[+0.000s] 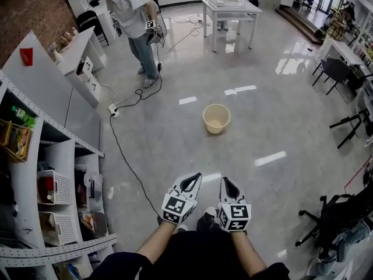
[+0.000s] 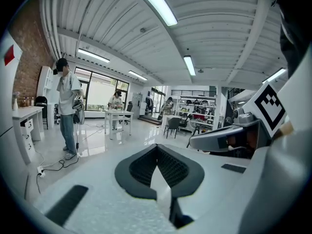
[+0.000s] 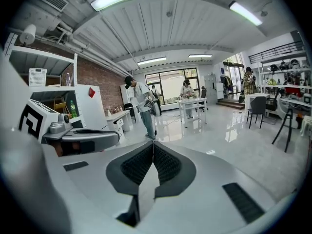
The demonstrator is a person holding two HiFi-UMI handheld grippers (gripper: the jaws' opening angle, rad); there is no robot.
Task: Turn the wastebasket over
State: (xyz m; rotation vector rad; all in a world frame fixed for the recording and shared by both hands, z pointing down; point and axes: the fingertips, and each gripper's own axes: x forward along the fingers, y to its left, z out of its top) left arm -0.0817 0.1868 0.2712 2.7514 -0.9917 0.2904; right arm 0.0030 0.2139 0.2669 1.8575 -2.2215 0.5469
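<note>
A cream wastebasket (image 1: 216,119) stands upright on the glossy floor, mouth up, well ahead of both grippers. My left gripper (image 1: 196,176) and right gripper (image 1: 224,180) are held side by side low in the head view, both pointing toward the basket and far short of it. In the left gripper view the left gripper (image 2: 157,145) has its jaws pressed together with nothing between them. The right gripper (image 3: 153,143) looks the same in its own view: shut and empty. The basket does not show in either gripper view.
A person (image 1: 137,22) stands at the back left near a white counter (image 1: 76,48). A black cable (image 1: 125,156) runs across the floor from a power strip (image 1: 114,111). Shelving (image 1: 52,174) lines the left, a white table (image 1: 230,7) stands behind, chairs (image 1: 341,74) at right.
</note>
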